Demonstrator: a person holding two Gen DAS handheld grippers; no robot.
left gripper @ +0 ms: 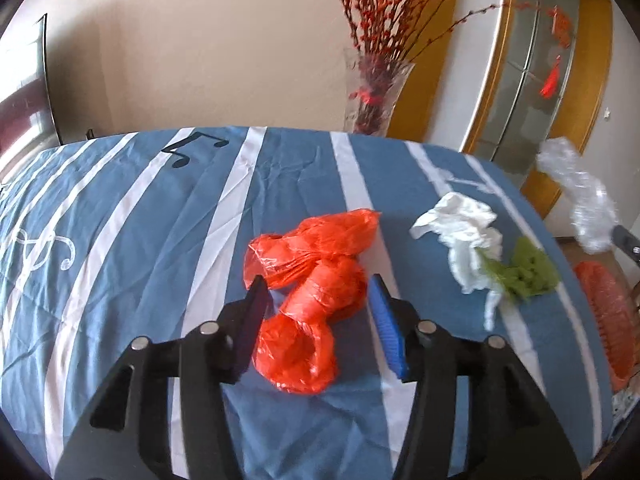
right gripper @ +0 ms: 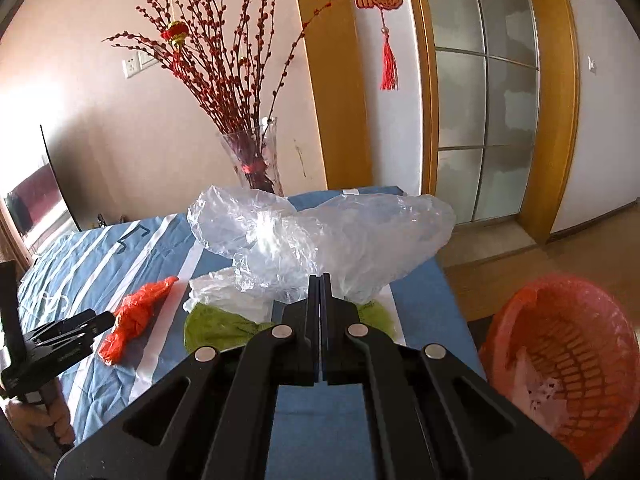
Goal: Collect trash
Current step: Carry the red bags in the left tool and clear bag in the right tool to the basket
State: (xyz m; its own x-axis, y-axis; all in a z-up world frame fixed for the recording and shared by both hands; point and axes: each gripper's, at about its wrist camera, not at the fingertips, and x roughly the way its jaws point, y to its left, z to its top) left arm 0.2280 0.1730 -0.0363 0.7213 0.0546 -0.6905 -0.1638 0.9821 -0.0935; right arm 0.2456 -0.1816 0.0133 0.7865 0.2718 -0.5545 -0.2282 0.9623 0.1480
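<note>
A crumpled red plastic bag (left gripper: 316,276) lies on the blue striped tablecloth (left gripper: 120,240). My left gripper (left gripper: 318,284) is open, its fingers on either side of the bag. My right gripper (right gripper: 320,280) is shut on a clear plastic bag (right gripper: 320,232) and holds it above the table's right end; the bag also shows in the left wrist view (left gripper: 580,196). A white tissue wad (left gripper: 464,228) and a green wad (left gripper: 524,268) lie on the cloth to the right. The red bag (right gripper: 136,312) and left gripper (right gripper: 60,340) show in the right wrist view.
An orange slatted waste basket (right gripper: 568,360) stands on the floor beside the table's right edge, with some white scraps inside. A glass vase of red branches (right gripper: 256,160) stands behind the table's far edge. A glass door and wooden frame are to the right.
</note>
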